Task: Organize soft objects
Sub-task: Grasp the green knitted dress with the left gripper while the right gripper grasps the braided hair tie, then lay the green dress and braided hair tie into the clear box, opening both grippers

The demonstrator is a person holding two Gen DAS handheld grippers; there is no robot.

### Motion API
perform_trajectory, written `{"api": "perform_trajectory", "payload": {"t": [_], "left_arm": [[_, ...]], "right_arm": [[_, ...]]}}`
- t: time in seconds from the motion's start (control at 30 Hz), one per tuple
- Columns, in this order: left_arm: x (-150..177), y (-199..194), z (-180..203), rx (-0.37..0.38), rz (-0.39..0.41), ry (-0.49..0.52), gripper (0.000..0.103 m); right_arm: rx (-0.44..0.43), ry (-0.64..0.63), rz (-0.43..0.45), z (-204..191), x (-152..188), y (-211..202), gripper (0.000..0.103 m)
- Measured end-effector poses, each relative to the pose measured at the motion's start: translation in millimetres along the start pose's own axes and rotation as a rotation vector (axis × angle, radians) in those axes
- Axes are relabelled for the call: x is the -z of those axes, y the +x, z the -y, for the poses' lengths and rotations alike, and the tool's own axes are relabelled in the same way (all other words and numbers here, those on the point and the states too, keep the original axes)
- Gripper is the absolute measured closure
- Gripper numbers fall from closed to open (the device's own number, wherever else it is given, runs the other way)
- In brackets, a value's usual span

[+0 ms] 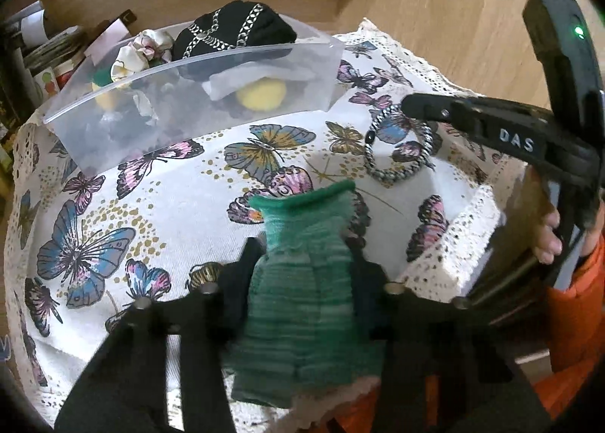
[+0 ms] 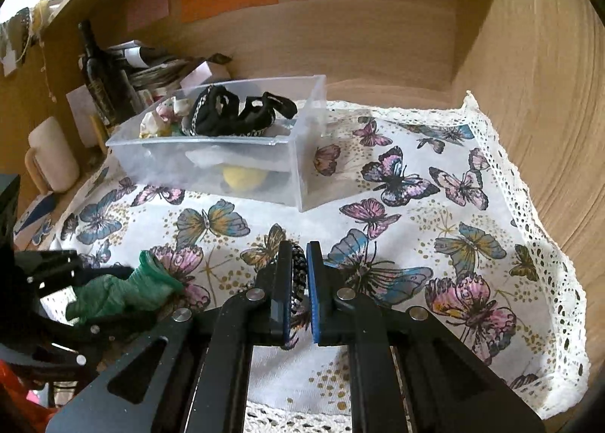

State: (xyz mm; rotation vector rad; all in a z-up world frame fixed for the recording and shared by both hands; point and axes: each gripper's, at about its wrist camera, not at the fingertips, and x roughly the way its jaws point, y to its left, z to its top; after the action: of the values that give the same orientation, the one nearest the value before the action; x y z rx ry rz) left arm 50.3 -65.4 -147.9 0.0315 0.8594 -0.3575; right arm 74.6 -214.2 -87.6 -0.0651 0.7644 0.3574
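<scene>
"DAS" reads in raised letters on the right gripper (image 1: 410, 107), the only legible writing here. That right gripper is pinching a black-and-white braided hair tie (image 1: 399, 145), jaws pressed tight on 1 side of its loop over the butterfly-print cloth (image 2: 435, 228) on the tabletop. The left gripper (image 1: 308, 244) is clamped on a green striped knit piece (image 1: 302, 274), ribbed, with a flared cuff pointing toward the clear plastic bin (image 2: 211, 164). The bin holds a black chained item (image 2: 234, 115), a floral scrunchie (image 1: 140, 51) and something yellow (image 2: 244, 177), blurred through the wall. The green piece's near end is cut off.
</scene>
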Motion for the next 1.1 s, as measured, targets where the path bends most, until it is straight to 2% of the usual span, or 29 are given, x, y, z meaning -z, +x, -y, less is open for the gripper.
{"api": "perform_trajectory", "payload": {"t": [0.13,0.23,0.37,0.47,0.57,0.67,0.83,0.93,0.97,1.1], "left_arm": [[-1,-8,-4,0.002,0.011,-0.009,0.082],[-6,-14,-9,-0.022,0.04,-0.018,0.085],[-13,-24,-19,-0.052,0.077,-0.039,0.085],[-18,-30,-27,-0.078,0.101,-0.053,0.085],[-22,-36,-35,-0.1,0.125,-0.068,0.085],[-26,-41,-43,-0.11,0.145,-0.083,0.085],[-31,-44,-52,-0.131,0.168,-0.098,0.085],[-35,-45,-58,-0.138,0.18,-0.108,0.085],[-37,-47,-60,-0.142,0.185,-0.111,0.085],[-43,-55,-67,-0.164,0.219,-0.123,0.085]], "right_arm": [[0.0,0.0,0.025,-2,-4,-6,0.096],[0.001,-0.006,0.05,-3,-9,-13,0.096],[0.017,-0.015,0.05,-2,-12,-13,0.096],[0.015,-0.012,-0.001,4,-10,-3,0.095],[0.047,-0.019,-0.053,8,-4,8,0.087],[0.055,-0.019,-0.116,14,3,23,0.084],[0.026,-0.002,-0.139,21,9,33,0.082],[0.036,-0.011,-0.134,20,9,35,0.086],[0.049,-0.019,-0.132,18,9,35,0.092],[0.058,-0.031,-0.093,13,3,28,0.096]]}}
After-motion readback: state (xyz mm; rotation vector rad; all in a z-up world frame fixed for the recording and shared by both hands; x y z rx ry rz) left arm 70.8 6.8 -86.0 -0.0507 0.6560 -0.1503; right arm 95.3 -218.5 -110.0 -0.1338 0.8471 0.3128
